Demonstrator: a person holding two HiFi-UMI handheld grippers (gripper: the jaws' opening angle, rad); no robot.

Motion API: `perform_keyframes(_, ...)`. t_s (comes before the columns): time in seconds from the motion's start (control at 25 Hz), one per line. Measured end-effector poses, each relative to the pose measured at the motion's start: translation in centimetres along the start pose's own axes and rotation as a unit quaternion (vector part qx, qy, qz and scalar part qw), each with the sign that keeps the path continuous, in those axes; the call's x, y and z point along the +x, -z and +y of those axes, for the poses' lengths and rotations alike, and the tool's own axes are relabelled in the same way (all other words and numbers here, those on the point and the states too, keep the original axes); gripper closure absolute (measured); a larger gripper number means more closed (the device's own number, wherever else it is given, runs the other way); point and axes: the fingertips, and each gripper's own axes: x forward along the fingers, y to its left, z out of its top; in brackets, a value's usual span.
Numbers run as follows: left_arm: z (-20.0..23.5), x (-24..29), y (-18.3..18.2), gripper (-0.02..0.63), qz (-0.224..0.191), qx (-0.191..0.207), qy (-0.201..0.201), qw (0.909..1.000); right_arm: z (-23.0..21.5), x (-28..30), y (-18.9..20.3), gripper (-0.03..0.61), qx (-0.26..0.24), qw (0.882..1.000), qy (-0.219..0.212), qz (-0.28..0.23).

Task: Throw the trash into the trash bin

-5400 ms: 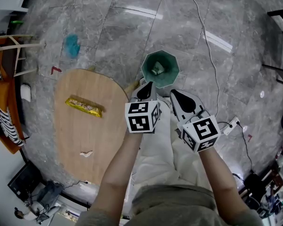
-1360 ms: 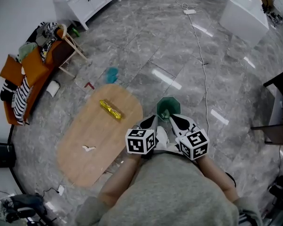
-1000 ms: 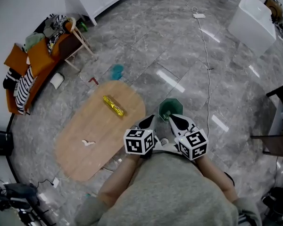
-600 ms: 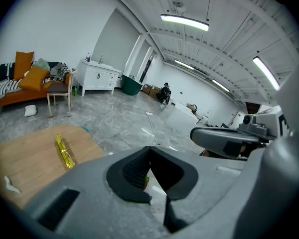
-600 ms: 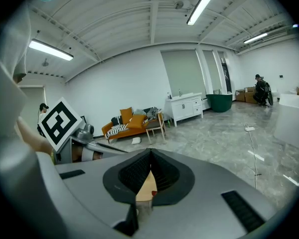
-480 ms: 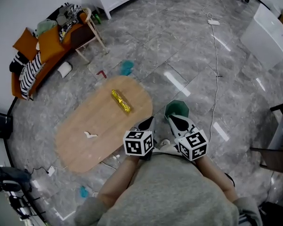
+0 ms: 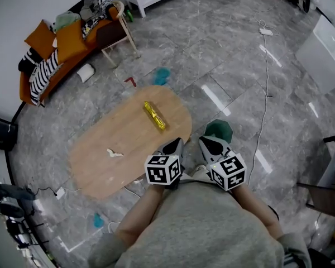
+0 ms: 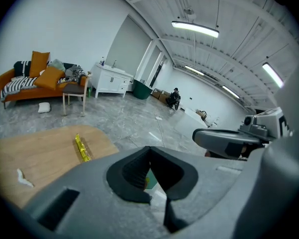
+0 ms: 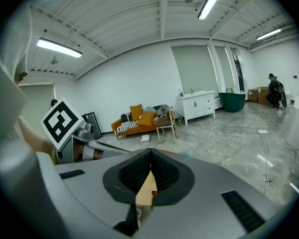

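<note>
Surveying left to right: a small white crumpled scrap [image 7: 114, 153] and a yellow foil wrapper [image 7: 154, 116] lie on the oval wooden table [image 7: 100, 166]. Neither is binned, so at least two pickups are judged outstanding. Left gripper [image 7: 173, 146]: jaws closed together, nothing between them. Right gripper [image 7: 207, 144]: likewise closed and empty. Both hang near the table's edge. A dark green octagonal plastic trash bin [image 7: 226, 126] stands on the floor just beside the table's right end — its contents cannot be made out.
</note>
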Motion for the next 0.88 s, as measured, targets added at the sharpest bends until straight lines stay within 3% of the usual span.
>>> perform_keyframes(0.4,5.7,-3.7,-1.1,0.604,-0.015,-0.019,-0.029,0.9993,4.7,4.4,-1.5,0.569,-0.017,0.999,-0.032,0.009)
perform_keyframes(0.88,13.5,-9.4,-1.7,0.604,-0.047,-0.074,-0.091,0.992,11.4,10.1,-3.5,0.569,-0.05,0.994,-0.095,0.032)
